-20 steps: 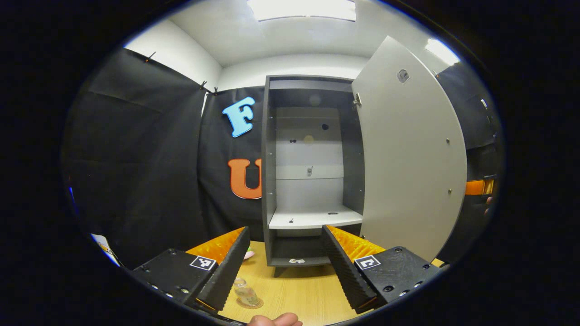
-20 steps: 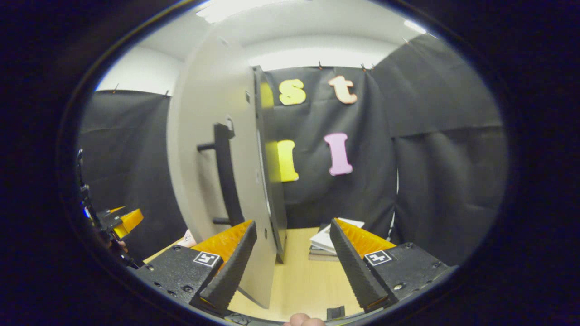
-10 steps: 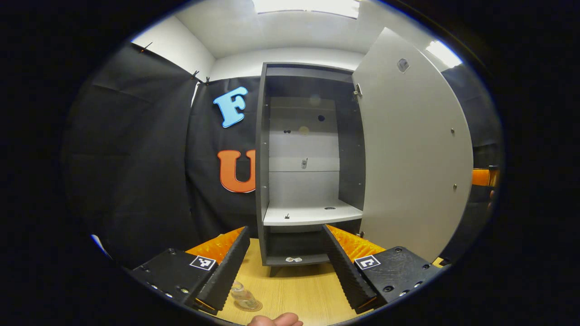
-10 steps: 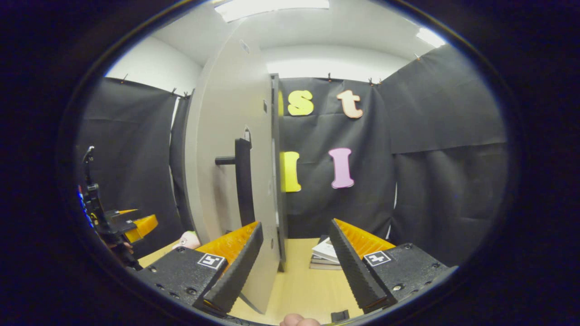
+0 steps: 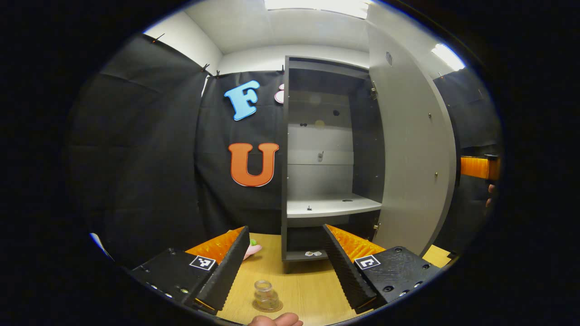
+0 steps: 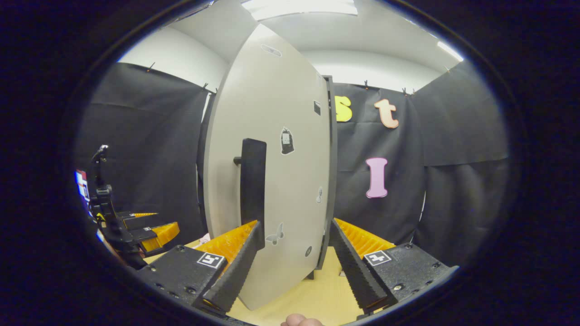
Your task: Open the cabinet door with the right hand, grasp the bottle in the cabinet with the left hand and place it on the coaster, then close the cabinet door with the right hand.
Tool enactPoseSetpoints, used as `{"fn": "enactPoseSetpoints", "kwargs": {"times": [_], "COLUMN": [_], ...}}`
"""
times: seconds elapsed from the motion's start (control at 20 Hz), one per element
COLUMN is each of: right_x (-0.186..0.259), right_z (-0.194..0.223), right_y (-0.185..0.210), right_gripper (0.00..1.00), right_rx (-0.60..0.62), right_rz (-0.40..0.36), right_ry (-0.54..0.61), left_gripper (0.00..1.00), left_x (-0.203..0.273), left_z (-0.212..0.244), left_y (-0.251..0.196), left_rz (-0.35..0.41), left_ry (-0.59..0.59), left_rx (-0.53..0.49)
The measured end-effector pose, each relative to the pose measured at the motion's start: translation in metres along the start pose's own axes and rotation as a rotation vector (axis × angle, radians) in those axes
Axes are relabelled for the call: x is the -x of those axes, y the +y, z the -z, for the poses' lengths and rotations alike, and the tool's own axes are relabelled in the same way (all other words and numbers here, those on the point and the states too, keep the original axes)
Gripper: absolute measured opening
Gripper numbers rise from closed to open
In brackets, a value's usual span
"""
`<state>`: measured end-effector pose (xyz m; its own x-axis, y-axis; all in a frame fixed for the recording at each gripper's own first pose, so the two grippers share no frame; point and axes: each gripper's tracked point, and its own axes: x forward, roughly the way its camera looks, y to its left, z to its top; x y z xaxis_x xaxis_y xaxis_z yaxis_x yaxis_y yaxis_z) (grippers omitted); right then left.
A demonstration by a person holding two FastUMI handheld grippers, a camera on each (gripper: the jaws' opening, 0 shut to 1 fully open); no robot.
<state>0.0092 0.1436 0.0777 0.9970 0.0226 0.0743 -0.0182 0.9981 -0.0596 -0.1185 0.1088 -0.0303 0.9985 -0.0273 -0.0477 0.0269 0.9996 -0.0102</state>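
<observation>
A small clear bottle (image 5: 266, 293) stands upright on a round coaster (image 5: 268, 308) on the wooden table, just ahead of my left gripper (image 5: 283, 268), which is open and holds nothing. Behind it the dark cabinet (image 5: 285, 181) stands with its pale shelf (image 5: 333, 207) bare and its grey door (image 5: 414, 158) partly swung out on the right. In the right gripper view I face the door's outer side (image 6: 276, 149) with its black bar handle (image 6: 253, 185). My right gripper (image 6: 294, 268) is open, the door's lower part standing between its fingers without contact.
A pink object (image 5: 252, 250) lies on the table (image 5: 312, 290) left of the cabinet's foot. The right gripper (image 5: 476, 166) shows beyond the door's edge in the left gripper view. The left gripper (image 6: 152, 226) appears far left in the right gripper view.
The door has swung partway toward the cabinet. My right gripper has come round to face the door's outer side. The left gripper view has shifted, bringing the bottle between its fingers.
</observation>
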Motion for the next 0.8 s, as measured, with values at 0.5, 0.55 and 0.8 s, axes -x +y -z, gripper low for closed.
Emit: {"fn": "enactPoseSetpoints", "kwargs": {"times": [0.5,0.55,0.8], "right_x": [-0.074,-0.079,-0.110], "right_z": [-0.010,-0.011,-0.008], "right_y": [0.076,0.085,0.129], "right_gripper": [0.99,1.00,1.00], "right_rx": [0.025,0.025,-0.006], "right_rz": [-0.199,-0.227,-0.373], "right_ry": [-0.025,-0.028,-0.042], "left_gripper": [0.95,0.95,0.95], "left_x": [0.017,0.022,0.045], "left_z": [0.033,0.033,0.033], "left_y": [0.070,0.073,0.082], "left_rz": [-0.233,-0.251,-0.322], "left_ry": [0.083,0.084,0.096], "left_rx": [0.056,0.056,0.065]}}
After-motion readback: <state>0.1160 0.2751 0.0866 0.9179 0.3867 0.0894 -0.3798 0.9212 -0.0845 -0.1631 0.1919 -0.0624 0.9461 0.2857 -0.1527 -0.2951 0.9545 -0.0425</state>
